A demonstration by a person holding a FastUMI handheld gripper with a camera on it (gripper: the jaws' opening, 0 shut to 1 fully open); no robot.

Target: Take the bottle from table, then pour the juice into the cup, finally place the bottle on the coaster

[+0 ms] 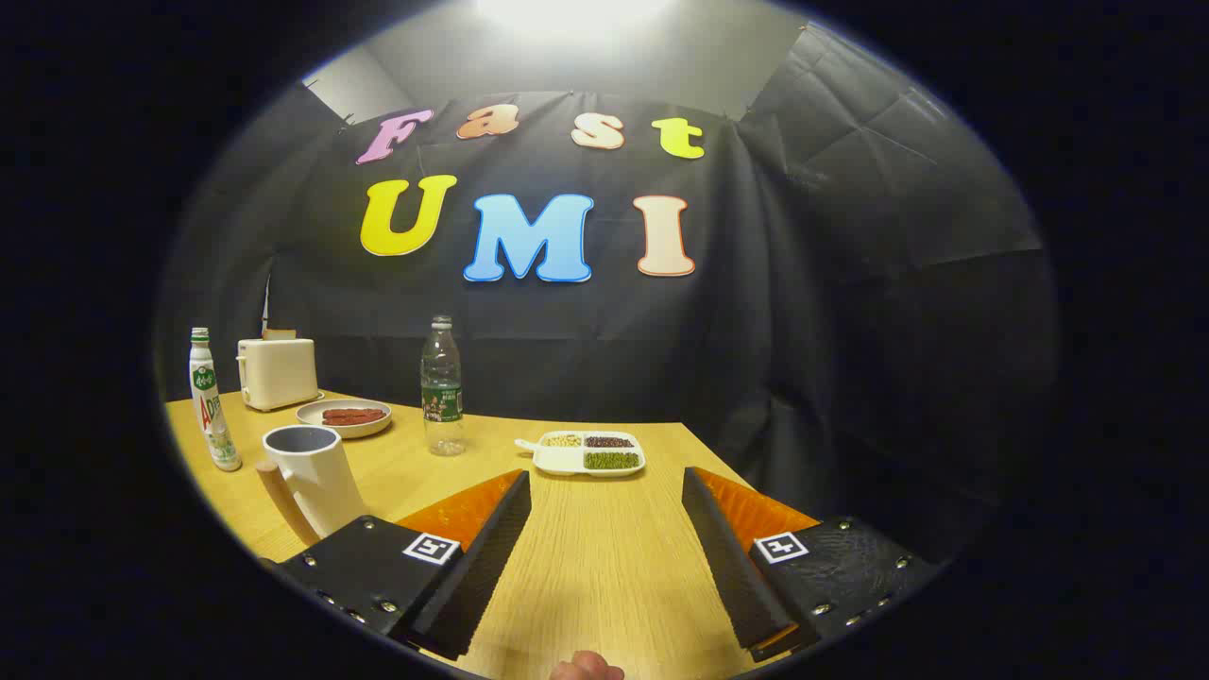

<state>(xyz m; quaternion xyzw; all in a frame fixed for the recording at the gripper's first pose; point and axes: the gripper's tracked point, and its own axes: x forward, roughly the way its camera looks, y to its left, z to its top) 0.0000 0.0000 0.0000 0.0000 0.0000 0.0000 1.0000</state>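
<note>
Cup (312, 477) base hidden behind tool (604, 529) finger — hand (586, 668) cut off.

A staged recording booth, draped in black cloth (850, 312), stands in for a kitchen: on its wooden table (604, 557) sit a toaster (277, 372), a plate of sausages (344, 416), a divided dish of beans (587, 453), bottles and a cup (312, 477).
</note>
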